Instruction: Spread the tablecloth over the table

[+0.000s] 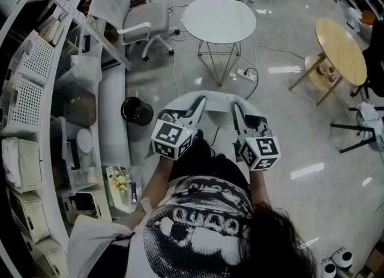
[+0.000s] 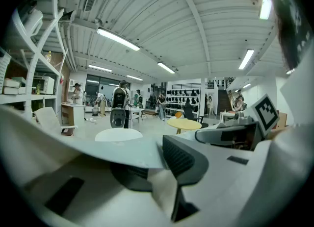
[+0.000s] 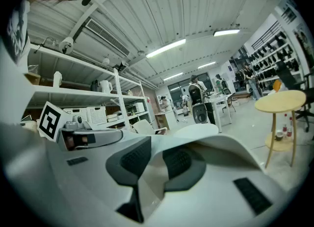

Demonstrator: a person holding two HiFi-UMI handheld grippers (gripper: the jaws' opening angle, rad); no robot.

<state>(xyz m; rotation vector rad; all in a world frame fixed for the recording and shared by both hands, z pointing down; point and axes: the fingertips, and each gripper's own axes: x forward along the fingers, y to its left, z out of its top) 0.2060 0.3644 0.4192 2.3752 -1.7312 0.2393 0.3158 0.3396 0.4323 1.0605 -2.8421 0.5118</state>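
Note:
A pale grey tablecloth [image 1: 217, 98] hangs in an arc between my two grippers, in front of my chest. My left gripper [image 1: 198, 105] is shut on one edge of it; in the left gripper view the cloth [image 2: 122, 150] drapes over the jaws and runs down between the pads [image 2: 184, 158]. My right gripper [image 1: 237, 113] is shut on the other edge, and the cloth [image 3: 154, 184] sits folded between its two dark pads [image 3: 133, 162]. The round white table [image 1: 219, 20] stands bare a step ahead, beyond the cloth.
White shelving with crates [image 1: 27, 90] curves along the left. A black bin [image 1: 137, 110] stands on the floor left of the cloth. A white chair [image 1: 141, 21] is at far left, a round yellow table [image 1: 341, 48] at right. A power strip [image 1: 246, 74] lies under the white table.

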